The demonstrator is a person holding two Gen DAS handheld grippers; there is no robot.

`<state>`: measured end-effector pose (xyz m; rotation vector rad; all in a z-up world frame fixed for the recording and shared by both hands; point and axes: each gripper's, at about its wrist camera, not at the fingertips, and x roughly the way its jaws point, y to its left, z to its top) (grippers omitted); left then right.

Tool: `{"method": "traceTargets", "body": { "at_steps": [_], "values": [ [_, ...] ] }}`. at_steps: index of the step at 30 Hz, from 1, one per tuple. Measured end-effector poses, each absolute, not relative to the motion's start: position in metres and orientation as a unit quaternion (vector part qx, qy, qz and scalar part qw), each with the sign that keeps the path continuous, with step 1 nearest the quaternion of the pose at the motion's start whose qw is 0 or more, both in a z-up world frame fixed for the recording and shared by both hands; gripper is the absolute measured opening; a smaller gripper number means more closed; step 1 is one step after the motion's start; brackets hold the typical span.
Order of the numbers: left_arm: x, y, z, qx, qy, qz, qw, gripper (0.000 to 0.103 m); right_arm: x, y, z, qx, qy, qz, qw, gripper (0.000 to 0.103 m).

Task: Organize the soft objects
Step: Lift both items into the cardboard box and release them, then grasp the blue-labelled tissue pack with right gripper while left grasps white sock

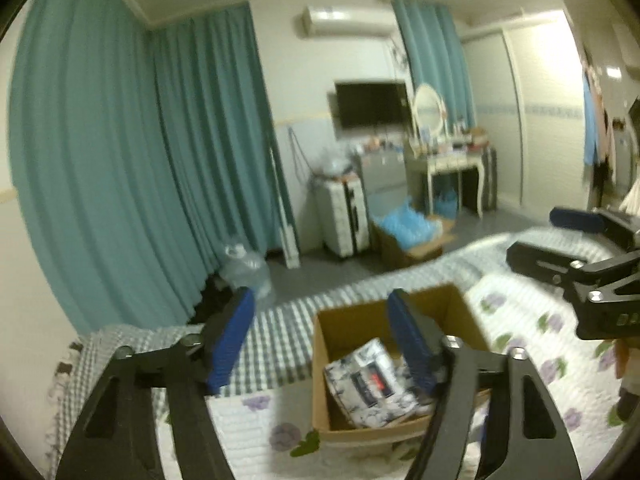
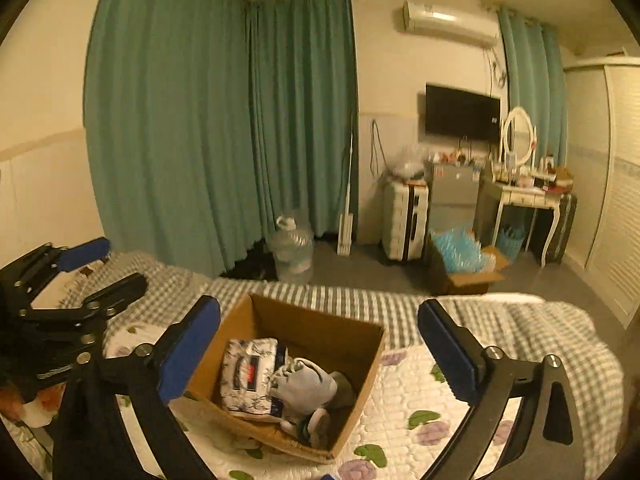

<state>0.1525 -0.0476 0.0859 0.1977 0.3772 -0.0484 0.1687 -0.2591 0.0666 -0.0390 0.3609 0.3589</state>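
A brown cardboard box (image 2: 352,368) stands open on the flowered quilt of the bed. It holds a blue-and-white patterned tissue pack (image 2: 250,376) and a grey-white soft toy (image 2: 308,386). The box (image 1: 332,332) and pack (image 1: 370,382) also show in the left wrist view. My left gripper (image 1: 320,338) is open and empty above the box's near side. My right gripper (image 2: 320,352) is open and empty, held above the box. Each gripper shows at the edge of the other's view, left gripper (image 2: 102,268) and right gripper (image 1: 548,236), both open.
The bed (image 2: 500,320) has a grey checked cover at its far edge. On the floor beyond stand a water jug (image 2: 290,246), a white suitcase (image 2: 404,220), an open carton of blue items (image 2: 460,260) and a dressing table (image 2: 528,200). Teal curtains (image 2: 200,120) hang at left.
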Motion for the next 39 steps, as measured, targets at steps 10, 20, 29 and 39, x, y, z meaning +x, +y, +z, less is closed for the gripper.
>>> {"method": "traceTargets", "body": {
  "at_steps": [10, 20, 29, 39],
  "values": [
    [0.042, -0.043, 0.159, 0.041, 0.129, 0.016, 0.991, 0.073, 0.087, -0.297, 0.109, -0.051, 0.164, 0.163, 0.972, 0.102],
    [0.033, -0.069, 0.085, -0.035, 0.218, -0.032, 0.975, 0.073, 0.084, -0.300, -0.016, -0.142, 0.245, 0.199, 0.938, 0.102],
    [0.069, -0.108, -0.036, -0.006, 0.338, -0.011, 0.941, 0.073, 0.117, -0.293, -0.137, -0.198, 0.334, 0.217, 0.896, 0.102],
    [0.085, -0.117, -0.104, 0.008, 0.414, 0.011, 0.910, 0.073, 0.144, -0.281, -0.177, -0.232, 0.353, 0.236, 0.875, 0.099]
  ]
}}
